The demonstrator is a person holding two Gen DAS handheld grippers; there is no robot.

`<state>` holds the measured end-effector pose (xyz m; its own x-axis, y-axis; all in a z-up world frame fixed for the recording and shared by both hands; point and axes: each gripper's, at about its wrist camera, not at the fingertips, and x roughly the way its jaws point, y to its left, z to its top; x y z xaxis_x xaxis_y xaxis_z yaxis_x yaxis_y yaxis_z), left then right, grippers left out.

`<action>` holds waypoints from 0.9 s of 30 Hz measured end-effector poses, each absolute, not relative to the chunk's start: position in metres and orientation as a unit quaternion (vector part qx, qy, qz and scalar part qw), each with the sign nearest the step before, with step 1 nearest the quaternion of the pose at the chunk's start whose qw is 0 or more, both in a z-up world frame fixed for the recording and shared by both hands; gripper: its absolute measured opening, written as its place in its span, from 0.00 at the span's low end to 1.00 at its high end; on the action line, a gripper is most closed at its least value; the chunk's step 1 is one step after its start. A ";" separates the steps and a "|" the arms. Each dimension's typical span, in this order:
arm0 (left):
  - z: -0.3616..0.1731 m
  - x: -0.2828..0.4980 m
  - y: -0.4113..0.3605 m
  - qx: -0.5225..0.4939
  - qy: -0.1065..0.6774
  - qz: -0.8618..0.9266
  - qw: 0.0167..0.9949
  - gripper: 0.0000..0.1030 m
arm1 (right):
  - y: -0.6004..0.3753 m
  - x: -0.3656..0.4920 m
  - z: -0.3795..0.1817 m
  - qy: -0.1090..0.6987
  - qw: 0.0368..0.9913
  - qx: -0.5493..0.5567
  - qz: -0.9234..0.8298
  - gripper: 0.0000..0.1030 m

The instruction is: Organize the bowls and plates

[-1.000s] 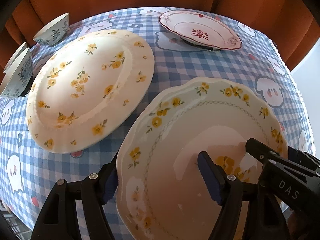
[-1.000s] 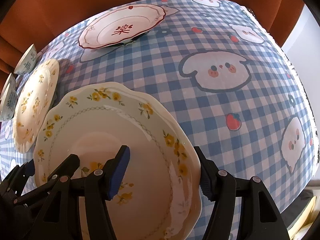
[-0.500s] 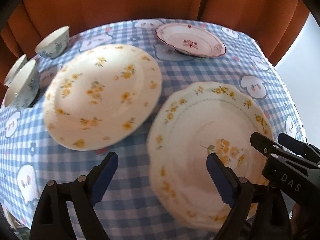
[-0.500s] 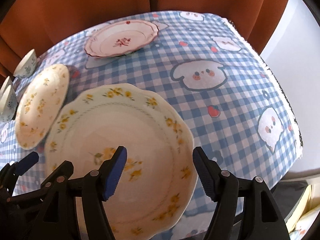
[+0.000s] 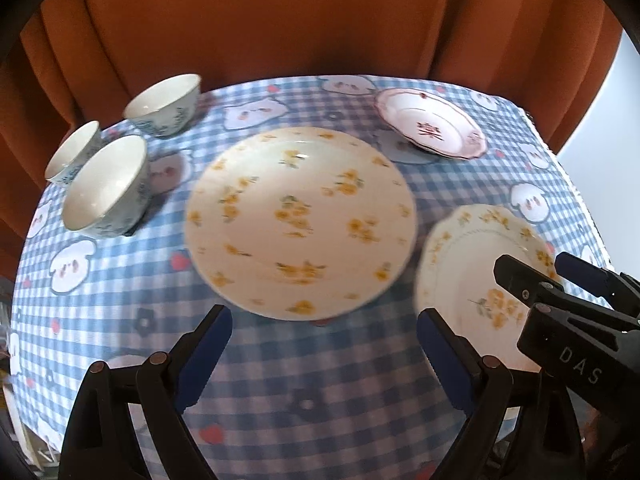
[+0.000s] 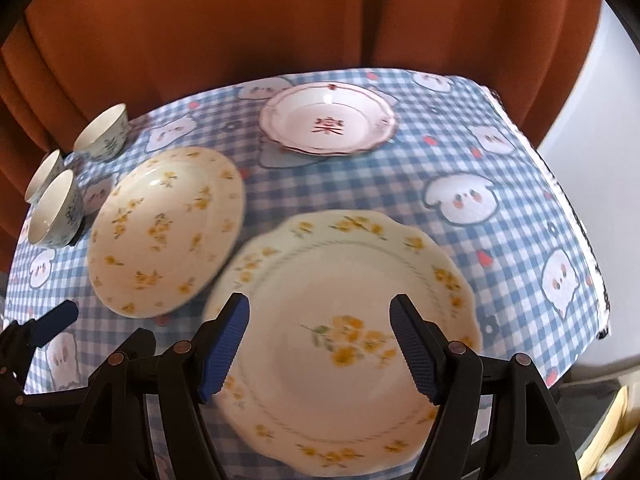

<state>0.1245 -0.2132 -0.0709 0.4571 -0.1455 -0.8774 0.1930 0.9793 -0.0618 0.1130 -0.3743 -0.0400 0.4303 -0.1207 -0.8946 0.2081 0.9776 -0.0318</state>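
A round yellow-flower plate (image 5: 300,220) lies mid-table; it also shows in the right wrist view (image 6: 164,228). A scalloped yellow-flower plate (image 6: 348,336) lies at the front right, also seen in the left wrist view (image 5: 476,272). A pink-rimmed plate (image 5: 432,128) (image 6: 328,124) sits at the back. Three blue-patterned bowls (image 5: 108,188) (image 6: 56,208) stand at the left. My left gripper (image 5: 324,356) is open and empty, above the cloth before the round plate. My right gripper (image 6: 320,344) is open and empty above the scalloped plate.
The table wears a blue checked cloth (image 6: 500,152) with cartoon prints. Orange curtains (image 5: 280,20) hang close behind it. The table's right edge (image 6: 588,240) drops off toward a pale wall.
Both grippers have pulled back and up from the scalloped plate, which now lies flat on the cloth. The left gripper has swung left to face the round plate.
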 end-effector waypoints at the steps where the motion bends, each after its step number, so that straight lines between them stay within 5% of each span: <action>1: -0.070 0.127 -0.208 0.022 0.511 -0.096 0.854 0.92 | -0.367 0.116 -0.039 0.524 0.846 0.039 -0.095 0.73; 27: -0.118 0.250 -0.170 0.024 0.532 -0.026 0.846 0.90 | -0.321 0.254 -0.092 0.539 0.840 0.041 -0.054 0.76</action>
<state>0.2500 -0.1705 -0.1182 0.4323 -0.0186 -0.9015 0.0691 0.9975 0.0126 0.2538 -0.3212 -0.0920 0.4140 -0.0468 -0.9091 0.1352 0.9908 0.0106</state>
